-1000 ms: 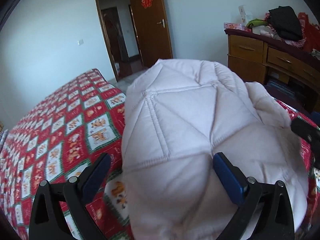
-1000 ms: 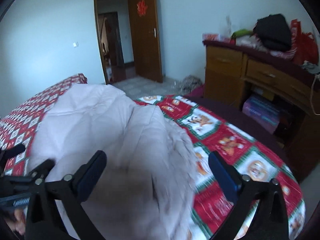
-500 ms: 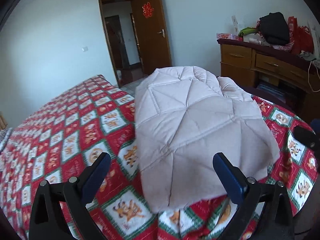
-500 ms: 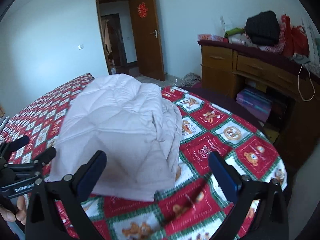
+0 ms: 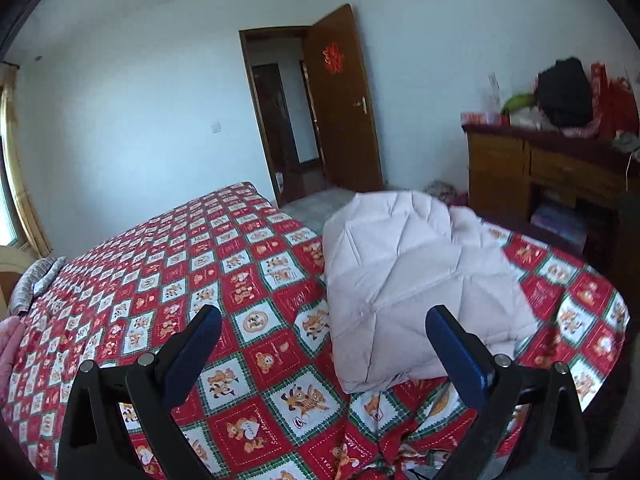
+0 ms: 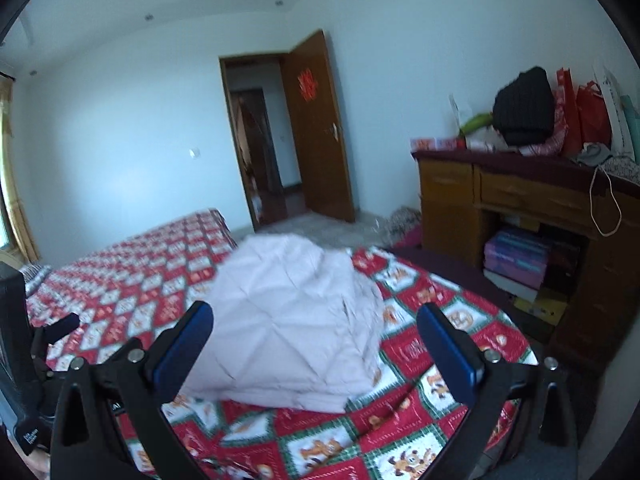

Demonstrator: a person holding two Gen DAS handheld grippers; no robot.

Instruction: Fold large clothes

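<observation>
Your left gripper (image 5: 324, 354) sits at the bottom of the left wrist view with its blue-padded fingers (image 5: 194, 356) spread wide apart and nothing between them. Your right gripper (image 6: 316, 350) shows the same condition in the right wrist view: blue pads (image 6: 448, 354) far apart, holding nothing.

The pale pink quilted garment (image 5: 416, 280) lies folded into a compact bundle on the bedspread (image 5: 168, 280), a red, white and green patchwork printed with cartoon bears. In the left wrist view the bundle occupies the centre right of the frame, beyond the right-hand finger and clear of both pads. Its near corner hangs slightly over a crease in the bedspread. In the right wrist view the same garment (image 6: 296, 328) sits at centre frame, just beyond the gap between the fingers; its outline is somewhat blurred.

In the lower left of the right wrist view you can see part of the other handheld unit (image 6: 24, 360), black, low against the bedspread.

Background: an open brown wooden door (image 5: 344, 112) with a red ornament stands at upper centre. A wooden desk (image 6: 520, 200) fills the right side, its top piled with a black bag (image 6: 522, 106), red bags and boxes; stacked books sit in its lower opening. A striped pillow (image 5: 34, 284) lies at the left edge of the left wrist view.
</observation>
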